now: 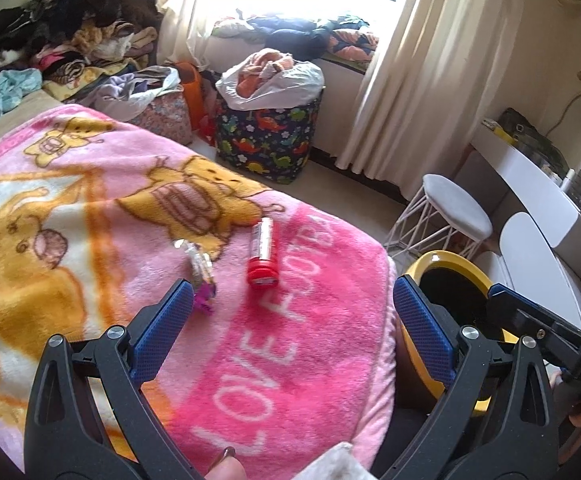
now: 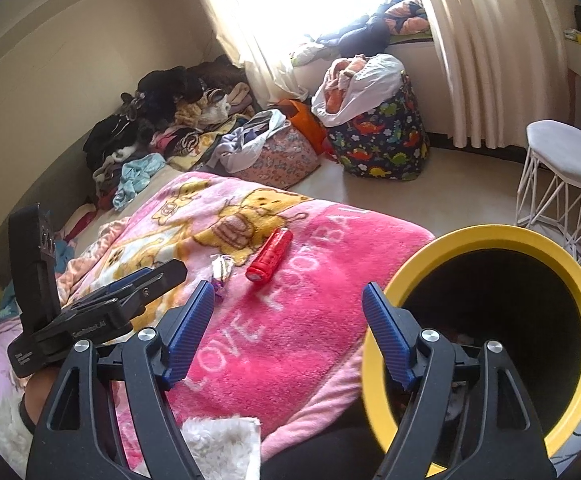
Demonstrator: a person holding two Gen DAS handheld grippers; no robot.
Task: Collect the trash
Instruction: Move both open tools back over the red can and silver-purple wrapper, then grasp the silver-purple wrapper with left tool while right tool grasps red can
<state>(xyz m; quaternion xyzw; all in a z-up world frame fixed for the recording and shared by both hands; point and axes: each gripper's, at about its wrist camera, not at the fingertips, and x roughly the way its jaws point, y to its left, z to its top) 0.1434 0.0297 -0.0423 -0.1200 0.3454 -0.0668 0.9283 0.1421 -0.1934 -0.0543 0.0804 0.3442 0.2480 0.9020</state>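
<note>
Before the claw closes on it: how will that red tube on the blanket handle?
The red tube looks rigid and cylindrical, so it probably rolls sideways if nudged. The plush pink blanket should damp that. Its glossy surface may slip, so grip across the middle.

Bed spread with a pink cartoon-bear blanket [image 1: 298, 344]. On the blanket, beside the bear print, a red tube [image 1: 263, 256] lying flat; just left of the tube, a crumpled foil wrapper [image 1: 199, 266]. Behind the blanket, heaped clothes [image 1: 62, 40].
</note>
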